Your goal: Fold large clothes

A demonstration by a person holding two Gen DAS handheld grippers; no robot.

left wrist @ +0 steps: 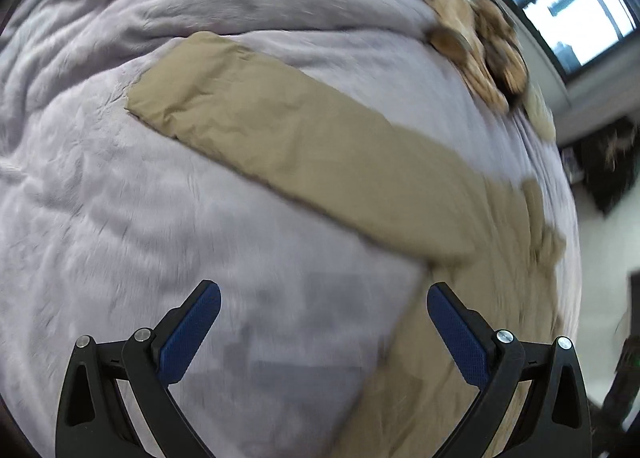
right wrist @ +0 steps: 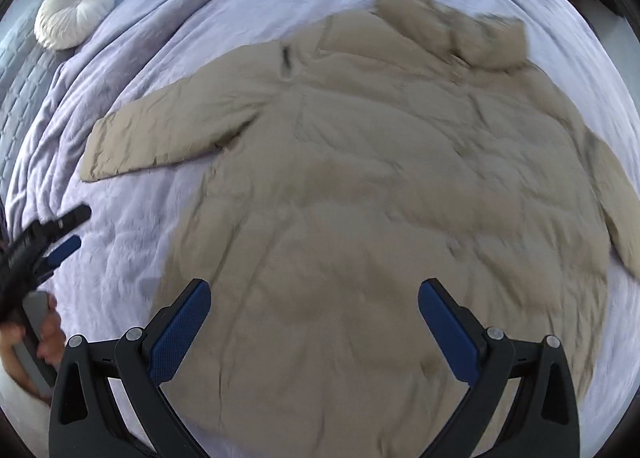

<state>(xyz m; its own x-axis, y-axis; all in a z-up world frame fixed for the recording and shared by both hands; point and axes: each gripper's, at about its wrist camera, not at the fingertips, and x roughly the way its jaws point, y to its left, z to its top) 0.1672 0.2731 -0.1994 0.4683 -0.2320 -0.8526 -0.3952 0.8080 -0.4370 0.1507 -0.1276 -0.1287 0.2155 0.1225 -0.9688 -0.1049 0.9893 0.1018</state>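
Lilac bedspread [right wrist: 132, 242] covers the bed, rumpled toward the far side. Tan jacket [right wrist: 380, 186] lies spread flat on it, one sleeve [left wrist: 280, 126] stretched out to the side, hood [right wrist: 460, 34] at the far end. Round white cushion [right wrist: 74, 14] sits at the bed's far left corner; plush toy [left wrist: 476, 46] near the window edge, blurred. Left gripper [left wrist: 324, 332] hovers over bare spread beside the jacket's hem, jaws wide apart, nothing held. Right gripper [right wrist: 314, 328] hovers above the jacket body, jaws equally wide, empty
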